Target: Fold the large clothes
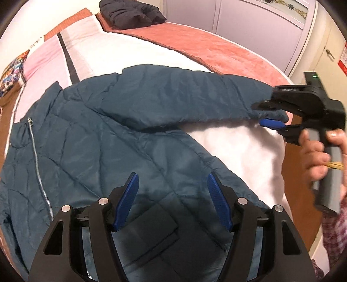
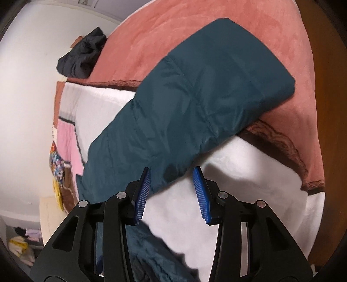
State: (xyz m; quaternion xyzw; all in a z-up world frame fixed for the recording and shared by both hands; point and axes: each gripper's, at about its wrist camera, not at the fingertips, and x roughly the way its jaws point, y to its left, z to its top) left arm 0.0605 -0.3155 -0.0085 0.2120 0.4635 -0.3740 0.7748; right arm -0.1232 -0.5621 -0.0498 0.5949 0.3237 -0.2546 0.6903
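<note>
A teal quilted jacket [image 1: 108, 141] lies spread on the bed, its zip [image 1: 36, 156] at the left. Its sleeve [image 1: 173, 102] stretches out to the right. My left gripper [image 1: 172, 175] hovers open over the jacket's body with nothing between its blue pads. My right gripper [image 1: 260, 115] reaches the cuff end from the right, one finger above it and one below. In the right wrist view the sleeve [image 2: 195, 97] runs away from my right gripper [image 2: 172, 169]; the cuff tip [image 2: 164, 164] sits between the pads, against the left one, with a narrow gap to the right one.
A folded black garment [image 1: 132, 13] lies at the bed's far end on the pink blanket [image 1: 206, 47]. White quilt [image 1: 238, 147] lies under the sleeve. A person's hand [image 1: 314, 156] holds the right gripper's handle. Pale wardrobe doors [image 1: 260, 26] stand behind the bed.
</note>
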